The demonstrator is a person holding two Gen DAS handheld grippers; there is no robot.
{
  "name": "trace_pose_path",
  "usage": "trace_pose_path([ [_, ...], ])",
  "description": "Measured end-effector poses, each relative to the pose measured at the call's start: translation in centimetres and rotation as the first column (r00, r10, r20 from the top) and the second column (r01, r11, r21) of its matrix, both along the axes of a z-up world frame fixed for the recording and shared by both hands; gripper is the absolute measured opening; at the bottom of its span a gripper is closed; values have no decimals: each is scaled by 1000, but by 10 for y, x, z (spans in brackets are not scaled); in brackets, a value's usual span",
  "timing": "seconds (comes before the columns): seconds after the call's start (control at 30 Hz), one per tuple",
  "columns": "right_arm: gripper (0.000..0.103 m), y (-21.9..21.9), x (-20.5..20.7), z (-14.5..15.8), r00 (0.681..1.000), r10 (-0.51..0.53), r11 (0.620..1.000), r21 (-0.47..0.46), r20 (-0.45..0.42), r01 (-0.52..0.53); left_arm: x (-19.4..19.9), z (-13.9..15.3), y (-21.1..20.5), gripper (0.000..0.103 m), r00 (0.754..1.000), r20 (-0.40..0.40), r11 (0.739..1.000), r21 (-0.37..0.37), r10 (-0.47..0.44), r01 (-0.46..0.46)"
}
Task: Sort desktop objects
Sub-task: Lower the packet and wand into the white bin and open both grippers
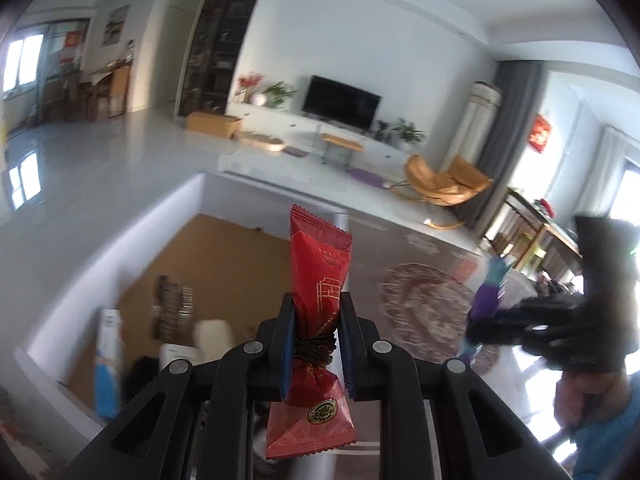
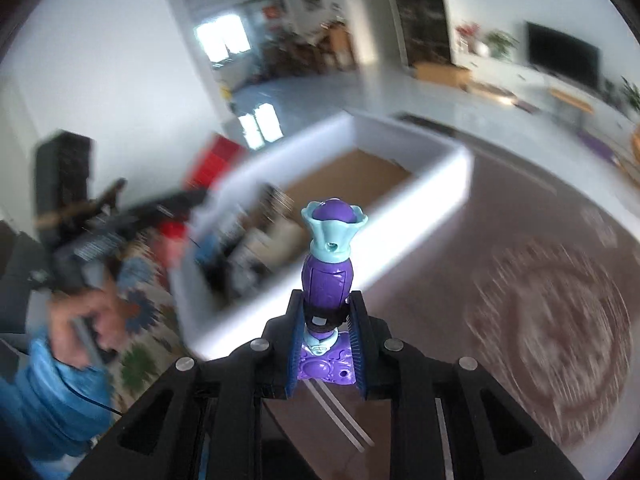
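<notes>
Left wrist view has the left gripper clamped on a red packet standing lengthwise, pointing ahead over an open box, while the right gripper pinches an upright purple toy.

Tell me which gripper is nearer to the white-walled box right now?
Left, as far as I can judge. The left gripper, shut on the red packet, hangs over the white-walled box; the right gripper, clamping the purple toy, is beside it over the brown table.
</notes>
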State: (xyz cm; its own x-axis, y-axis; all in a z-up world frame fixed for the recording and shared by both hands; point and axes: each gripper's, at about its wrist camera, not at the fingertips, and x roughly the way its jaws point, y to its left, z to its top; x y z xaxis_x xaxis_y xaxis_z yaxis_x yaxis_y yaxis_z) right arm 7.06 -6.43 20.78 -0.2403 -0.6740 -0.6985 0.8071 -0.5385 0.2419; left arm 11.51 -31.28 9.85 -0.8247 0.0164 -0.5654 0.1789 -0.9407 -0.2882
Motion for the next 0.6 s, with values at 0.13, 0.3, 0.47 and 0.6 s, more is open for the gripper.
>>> trace_pose_path([
  [0.13, 22, -75, -13, 9, 999, 42, 998, -47, 8, -42, -15, -25, -53, 19, 993, 94, 996, 45, 74, -79],
  [0.3, 22, -147, -33, -23, 998, 38, 999, -36, 43, -36, -39, -76, -90, 19, 956, 263, 988, 51, 129, -147],
  [0.47, 27, -179, -42, -78, 987, 34, 997, 70, 156, -45, -53, -112, -102, 43, 893, 418, 980, 38, 164, -198],
  [0.6, 74, -184, -35, -94, 992, 28, 990, 134, 125, -44, -49, -118, -101, 83, 884, 424, 976, 3, 195, -217],
])
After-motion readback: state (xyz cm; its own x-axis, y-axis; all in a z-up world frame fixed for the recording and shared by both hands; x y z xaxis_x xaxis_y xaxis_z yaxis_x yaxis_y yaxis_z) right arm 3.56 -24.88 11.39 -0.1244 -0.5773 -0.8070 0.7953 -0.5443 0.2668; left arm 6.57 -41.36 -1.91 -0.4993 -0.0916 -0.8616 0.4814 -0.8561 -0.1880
